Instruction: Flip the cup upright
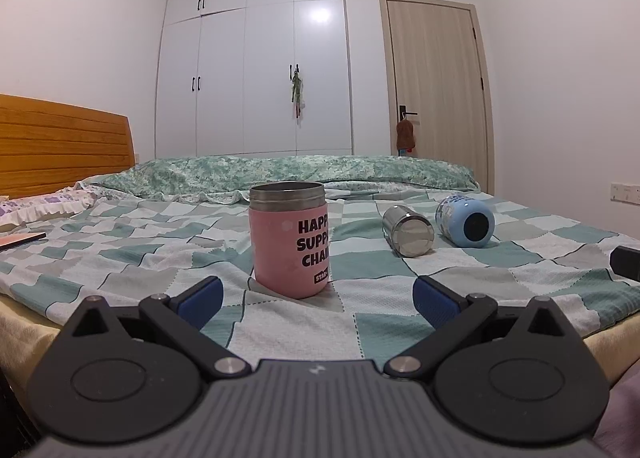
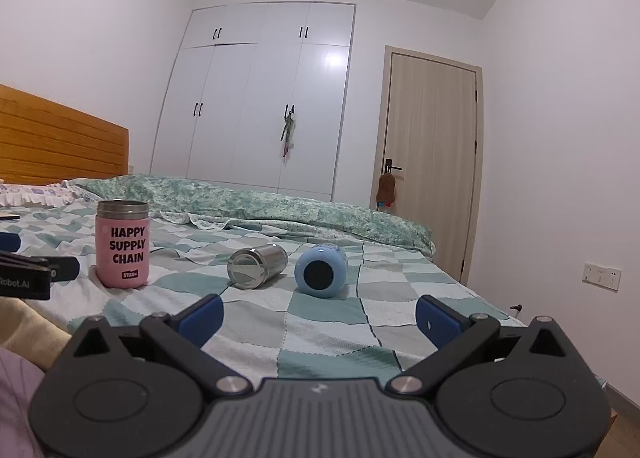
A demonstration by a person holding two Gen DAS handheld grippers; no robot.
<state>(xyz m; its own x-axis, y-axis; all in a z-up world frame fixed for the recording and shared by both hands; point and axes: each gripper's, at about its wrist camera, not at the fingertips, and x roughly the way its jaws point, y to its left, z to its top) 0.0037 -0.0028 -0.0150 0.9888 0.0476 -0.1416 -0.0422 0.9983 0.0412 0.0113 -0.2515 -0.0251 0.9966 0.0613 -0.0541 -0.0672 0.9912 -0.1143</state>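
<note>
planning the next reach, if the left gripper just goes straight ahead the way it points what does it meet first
Most likely the upright pink cup with black lettering and a steel rim. It stands just left of centre between the open left gripper fingers, on the checked bedspread, with nothing nearer; exact depth is unclear.

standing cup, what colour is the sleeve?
Pink with black lettering, on the standing cup, under a bare metal rim. Clearest in the right wrist view.
</note>
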